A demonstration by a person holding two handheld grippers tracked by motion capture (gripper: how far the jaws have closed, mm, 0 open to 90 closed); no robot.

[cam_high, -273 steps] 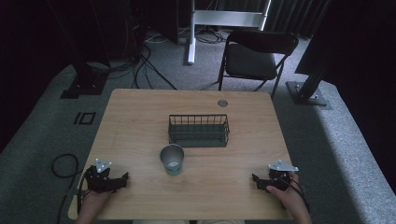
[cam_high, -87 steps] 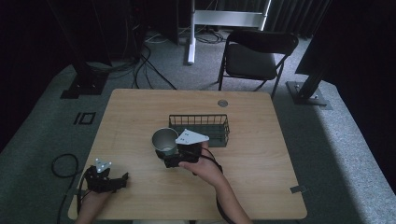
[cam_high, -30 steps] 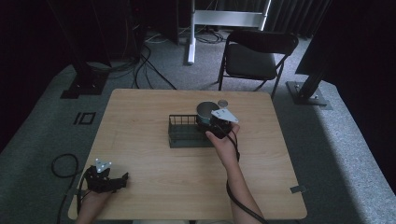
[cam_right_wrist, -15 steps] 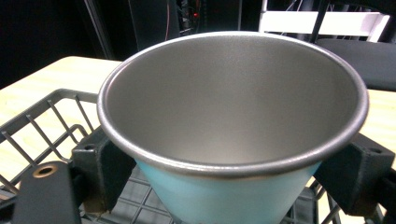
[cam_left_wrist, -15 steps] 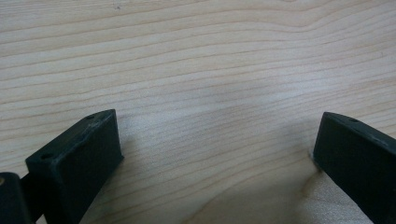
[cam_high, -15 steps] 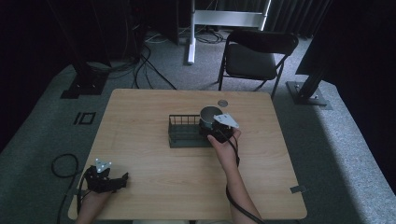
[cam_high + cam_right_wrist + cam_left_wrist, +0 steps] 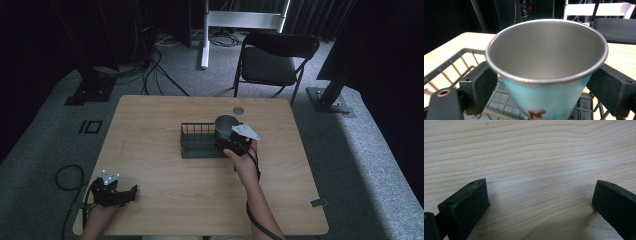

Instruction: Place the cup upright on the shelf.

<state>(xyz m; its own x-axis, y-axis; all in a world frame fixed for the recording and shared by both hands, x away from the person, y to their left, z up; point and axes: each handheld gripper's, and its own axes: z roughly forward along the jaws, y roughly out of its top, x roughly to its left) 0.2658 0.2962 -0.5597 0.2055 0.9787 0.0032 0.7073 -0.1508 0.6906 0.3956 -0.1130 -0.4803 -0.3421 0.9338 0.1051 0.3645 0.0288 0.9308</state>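
Note:
A metal cup with a light blue outside (image 7: 226, 122) (image 7: 546, 50) hangs upright over the right end of a black wire basket (image 7: 197, 142) (image 7: 454, 62), its base down among the wires. My right gripper (image 7: 231, 141) (image 7: 544, 95) is shut on the cup, one jaw pressed to each side below the rim. Whether the cup's base touches the basket floor I cannot tell. My left gripper (image 7: 129, 194) (image 7: 539, 205) lies open on the wooden table (image 7: 150, 125) near its front left corner, with nothing between its jaws.
A small round metal disc (image 7: 238, 110) is set into the table behind the basket. A black folding chair (image 7: 277, 57) stands beyond the far edge. Cables (image 7: 150, 70) lie on the grey floor to the left.
The right gripper took the cup from the table in front of the basket, carried it over the basket's right end and has lowered it a little in the last second. The left gripper stayed put.

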